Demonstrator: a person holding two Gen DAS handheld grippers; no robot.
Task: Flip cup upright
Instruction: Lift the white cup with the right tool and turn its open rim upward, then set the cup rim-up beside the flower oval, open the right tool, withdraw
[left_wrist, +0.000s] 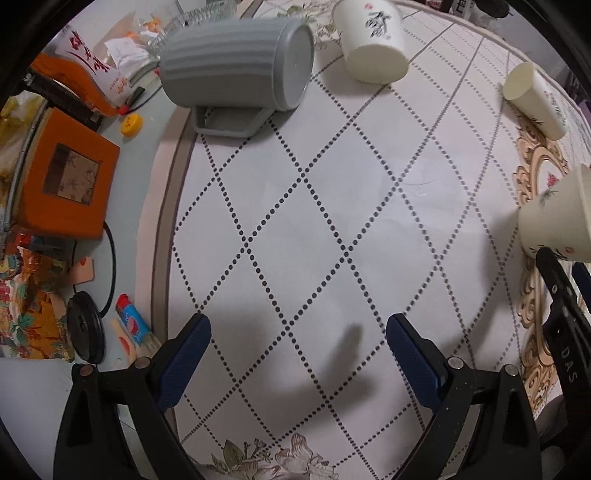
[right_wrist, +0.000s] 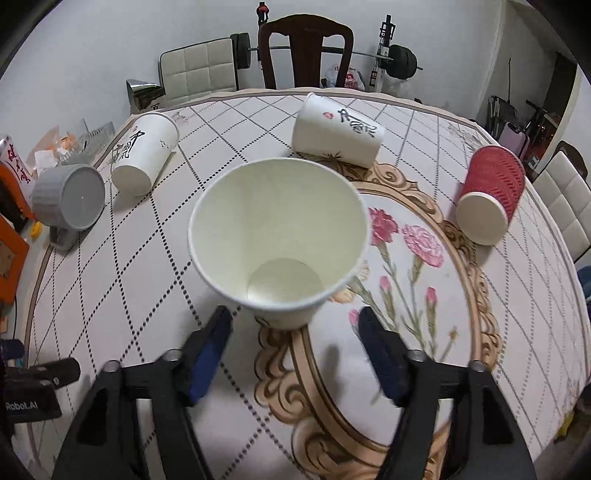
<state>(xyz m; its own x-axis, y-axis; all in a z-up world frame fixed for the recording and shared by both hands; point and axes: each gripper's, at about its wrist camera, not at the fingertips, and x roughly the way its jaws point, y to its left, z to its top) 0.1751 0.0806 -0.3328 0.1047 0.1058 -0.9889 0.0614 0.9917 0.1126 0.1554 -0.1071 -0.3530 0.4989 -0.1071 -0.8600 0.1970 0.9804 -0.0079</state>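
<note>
Cup position first: the white paper cup stands mouth-up on the tablecloth, on the rim of the ornate gold ring with the pink flowers, just in front of the right gripper. I see its open mouth and inner base from above, so I judge it upright or very nearly so; motion blur prevents me from confirming that the base sits flat.

Right gripper: fingers spread wide, one on each side of the cup base, touching nothing that I can see. I read this as the release stage of the flip.

Left gripper: fingers also spread wide, holding nothing, hovering over bare diamond-patterned cloth, well apart from the cup, which shows only at the right edge of its view.

Other items, all lying on their sides beyond the cup: a gray mug to its far left, a white printed cup behind-left, another white printed cup directly behind, and a red ribbed cup to the right.

Next move, as I judge it: draw the right gripper straight back from the cup without brushing its wall, since an empty paper cup tips easily. Then select one of the lying cups, if those are also to be set upright.
</note>
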